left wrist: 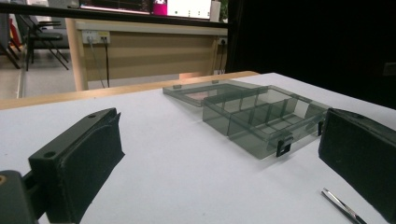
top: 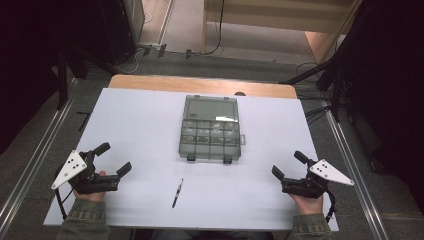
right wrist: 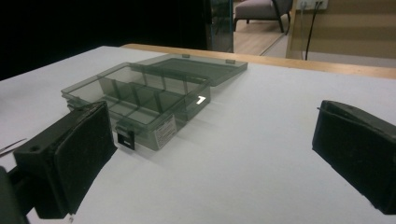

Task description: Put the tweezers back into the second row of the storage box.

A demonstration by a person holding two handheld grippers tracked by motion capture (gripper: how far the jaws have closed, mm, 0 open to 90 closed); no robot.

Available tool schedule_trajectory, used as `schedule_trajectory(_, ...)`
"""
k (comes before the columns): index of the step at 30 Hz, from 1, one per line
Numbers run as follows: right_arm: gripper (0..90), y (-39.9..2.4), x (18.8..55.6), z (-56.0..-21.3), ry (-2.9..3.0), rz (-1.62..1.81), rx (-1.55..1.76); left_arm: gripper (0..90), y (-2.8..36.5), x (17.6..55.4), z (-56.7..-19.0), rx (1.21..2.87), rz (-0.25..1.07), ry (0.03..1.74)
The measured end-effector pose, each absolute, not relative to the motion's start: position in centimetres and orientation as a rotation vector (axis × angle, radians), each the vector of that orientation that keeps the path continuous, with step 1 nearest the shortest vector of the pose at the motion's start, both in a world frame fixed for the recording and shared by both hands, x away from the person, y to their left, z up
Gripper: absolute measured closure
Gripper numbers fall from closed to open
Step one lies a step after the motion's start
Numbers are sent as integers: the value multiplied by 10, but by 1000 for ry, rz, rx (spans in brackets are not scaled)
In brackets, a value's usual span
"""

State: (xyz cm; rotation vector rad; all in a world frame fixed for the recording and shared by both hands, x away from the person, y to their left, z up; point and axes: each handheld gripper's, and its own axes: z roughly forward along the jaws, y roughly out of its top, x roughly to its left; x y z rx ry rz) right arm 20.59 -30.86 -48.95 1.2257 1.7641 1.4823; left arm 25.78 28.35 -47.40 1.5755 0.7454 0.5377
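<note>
White table (top: 140, 125), wooden strip along its far edge. An open grey box (top: 210, 129) lies centre, nearer the far edge, lid flat. Tweezers (top: 177, 193) lie near the near edge, in front of the box.

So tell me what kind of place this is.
Probably a lab or office workroom set up for recording. A white-topped table stands on grey carpet among dark stands and floor cables, with a wall of power sockets and chairs behind.
</note>
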Motion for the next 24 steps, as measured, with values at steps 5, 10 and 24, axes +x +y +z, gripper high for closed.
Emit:
schedule_trajectory(5,0,-304,207,-483,1797,1485,1209,0,283,256,-474,1576,539,744)
schedule_trajectory(10,0,-297,209,-478,1843,1463,1171,0,283,258,-474,1575,538,743)
schedule_trajectory(24,0,-277,213,-468,1973,1439,1099,0,283,258,-474,1575,538,744)
